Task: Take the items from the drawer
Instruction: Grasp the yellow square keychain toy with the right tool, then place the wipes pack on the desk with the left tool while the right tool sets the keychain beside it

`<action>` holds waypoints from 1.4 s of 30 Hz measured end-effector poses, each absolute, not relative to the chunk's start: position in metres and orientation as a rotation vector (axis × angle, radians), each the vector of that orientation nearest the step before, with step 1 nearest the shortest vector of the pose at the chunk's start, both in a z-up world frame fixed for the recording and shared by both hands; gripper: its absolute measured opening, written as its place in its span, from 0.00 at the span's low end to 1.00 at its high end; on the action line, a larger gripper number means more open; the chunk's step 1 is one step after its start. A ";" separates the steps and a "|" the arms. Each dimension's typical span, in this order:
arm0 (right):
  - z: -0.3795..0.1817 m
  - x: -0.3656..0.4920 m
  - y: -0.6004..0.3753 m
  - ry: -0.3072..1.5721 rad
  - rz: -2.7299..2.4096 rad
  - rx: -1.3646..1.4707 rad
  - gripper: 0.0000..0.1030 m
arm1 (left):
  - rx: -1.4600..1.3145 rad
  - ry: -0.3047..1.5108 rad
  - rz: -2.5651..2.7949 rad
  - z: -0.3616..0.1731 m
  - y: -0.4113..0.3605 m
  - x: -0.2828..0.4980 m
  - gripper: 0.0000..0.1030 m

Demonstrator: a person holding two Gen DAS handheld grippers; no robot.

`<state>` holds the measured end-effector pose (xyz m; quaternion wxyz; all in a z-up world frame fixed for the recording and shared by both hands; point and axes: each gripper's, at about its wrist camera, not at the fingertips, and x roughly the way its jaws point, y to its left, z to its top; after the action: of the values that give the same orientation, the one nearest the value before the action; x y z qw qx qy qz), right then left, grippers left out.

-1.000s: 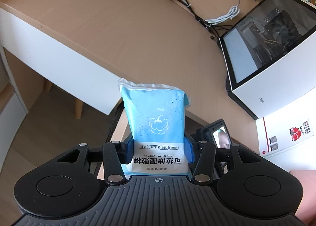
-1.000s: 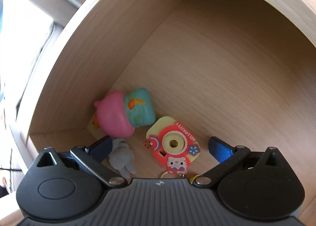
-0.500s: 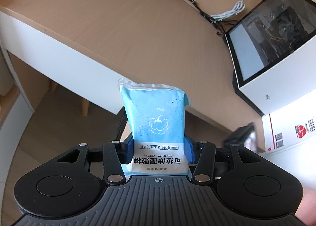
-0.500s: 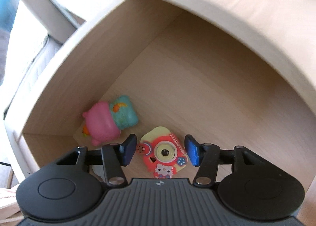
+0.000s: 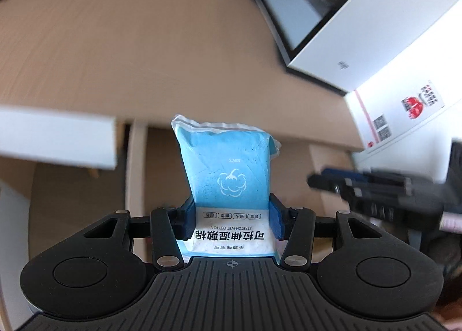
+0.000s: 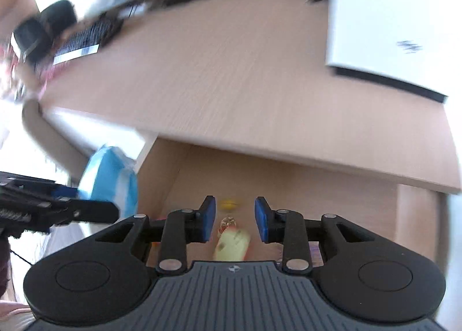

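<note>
Both tools share one build. The left gripper (image 5: 232, 217) has a matte black ribbed housing with a small crosshair mark at its top edge, flanked by two round black discs with raised centres. Black linkage bars run inward, pinned by silver screws, and end in blue pads (image 5: 187, 219). The right gripper (image 6: 234, 218) looks the same: grey-black ribbed body, crosshair mark, twin discs, silver screw heads, blue fingertips (image 6: 209, 217). Its side profile, blurred, shows black with a blue strip.
</note>
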<state>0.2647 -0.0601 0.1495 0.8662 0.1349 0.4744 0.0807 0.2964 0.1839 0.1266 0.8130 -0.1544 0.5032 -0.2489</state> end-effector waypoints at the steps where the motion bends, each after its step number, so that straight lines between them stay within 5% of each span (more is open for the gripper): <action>1: 0.167 0.284 -0.061 0.978 0.150 0.288 0.29 | -0.327 1.068 -0.542 0.130 0.180 0.303 0.52; 4: 0.156 0.262 -0.067 0.981 0.063 0.280 0.31 | -0.303 1.052 -0.554 0.140 0.168 0.318 0.52; 6: 0.137 0.256 -0.066 1.017 0.035 0.303 0.39 | -0.284 1.036 -0.559 0.144 0.165 0.322 0.52; 8: 0.125 0.254 -0.073 1.057 0.047 0.345 0.59 | -0.280 1.039 -0.553 0.142 0.166 0.322 0.52; 10: 0.104 0.264 -0.058 1.108 0.083 0.377 0.66 | -0.297 1.063 -0.533 0.139 0.165 0.325 0.52; 13: 0.058 0.274 -0.019 1.189 0.205 0.367 0.67 | -0.338 1.111 -0.497 0.124 0.181 0.321 0.52; 21: 0.005 0.325 0.028 1.388 0.269 0.269 0.65 | -0.393 1.173 -0.469 0.097 0.219 0.300 0.52; 23: -0.003 0.329 0.028 1.424 0.246 0.246 0.44 | -0.390 1.179 -0.472 0.096 0.220 0.299 0.52; 24: -0.002 0.329 0.026 1.428 0.240 0.248 0.41 | -0.383 1.181 -0.479 0.097 0.219 0.299 0.52; 31: 0.065 0.283 -0.024 1.240 0.204 0.346 0.38 | -0.249 1.199 -0.675 0.110 0.187 0.296 0.52; 42: 0.143 0.248 -0.101 0.876 -0.006 0.462 0.37 | -0.142 0.983 -0.971 0.158 0.053 0.378 0.52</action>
<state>0.2482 -0.1008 0.1431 0.8798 0.2215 0.4205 -0.0028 0.3781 0.0525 0.1577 0.7684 -0.0656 0.4528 -0.4474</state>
